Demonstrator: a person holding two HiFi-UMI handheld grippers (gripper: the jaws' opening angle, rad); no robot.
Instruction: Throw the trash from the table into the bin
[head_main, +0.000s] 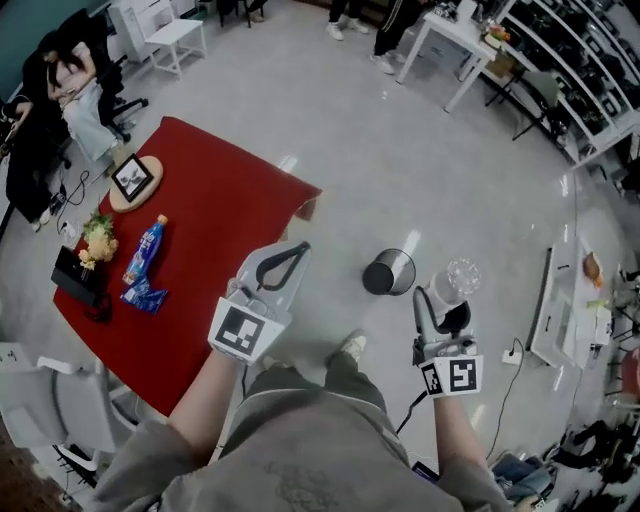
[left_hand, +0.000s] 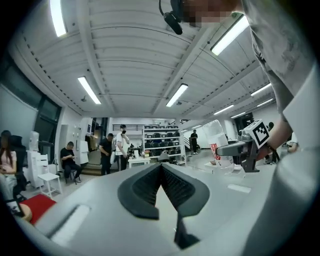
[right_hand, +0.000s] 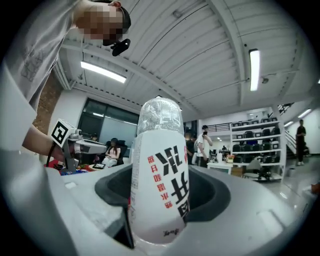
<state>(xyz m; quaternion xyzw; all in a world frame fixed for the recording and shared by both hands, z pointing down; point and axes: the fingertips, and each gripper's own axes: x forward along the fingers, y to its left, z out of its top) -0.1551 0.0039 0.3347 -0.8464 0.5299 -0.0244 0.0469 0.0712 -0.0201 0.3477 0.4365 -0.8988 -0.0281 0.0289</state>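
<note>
I had the right gripper (head_main: 441, 303) clamped on the plastic bottle (right_hand: 159, 185), held upright near the bin (head_main: 388, 272), ready, I judged, for the drop. The left gripper (head_main: 283, 266) sat closed and empty by the table (head_main: 230, 200), out of the way.

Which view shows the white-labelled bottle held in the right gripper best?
The right gripper view: the bottle stands large in the middle, label legible, clamped between the jaws. The head view shows only its clear end from above; the left gripper view shows it small, at the right.
</note>
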